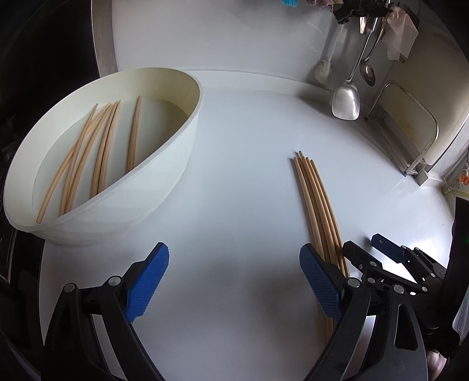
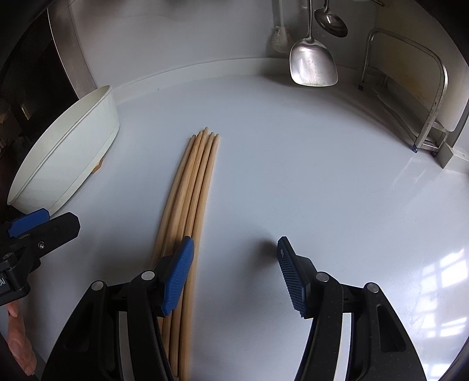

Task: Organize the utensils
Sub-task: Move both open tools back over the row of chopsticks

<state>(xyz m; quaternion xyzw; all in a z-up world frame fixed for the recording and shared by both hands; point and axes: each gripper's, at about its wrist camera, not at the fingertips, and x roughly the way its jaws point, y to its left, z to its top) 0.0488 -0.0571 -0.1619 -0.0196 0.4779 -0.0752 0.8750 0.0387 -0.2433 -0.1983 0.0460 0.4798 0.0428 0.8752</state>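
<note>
A white oval basin (image 1: pixel 164 173) at the left holds several loose wooden chopsticks (image 1: pixel 102 152). A neat bundle of several wooden chopsticks (image 1: pixel 316 199) lies on the white counter, also in the right wrist view (image 2: pixel 193 187). My left gripper (image 1: pixel 234 281) is open and empty, with the bundle passing under its right finger. My right gripper (image 2: pixel 236 272) is open and empty, its left finger (image 2: pixel 178 275) over the bundle's near end. The basin also shows in the right wrist view (image 2: pixel 67 152).
A steel spatula (image 2: pixel 312 64), a ladle (image 2: pixel 331 20) and a white brush (image 2: pixel 281 38) hang at the back wall. A metal rack (image 2: pixel 433 96) stands at the right. A dark opening with a steel edge (image 2: pixel 70 52) lies at the left.
</note>
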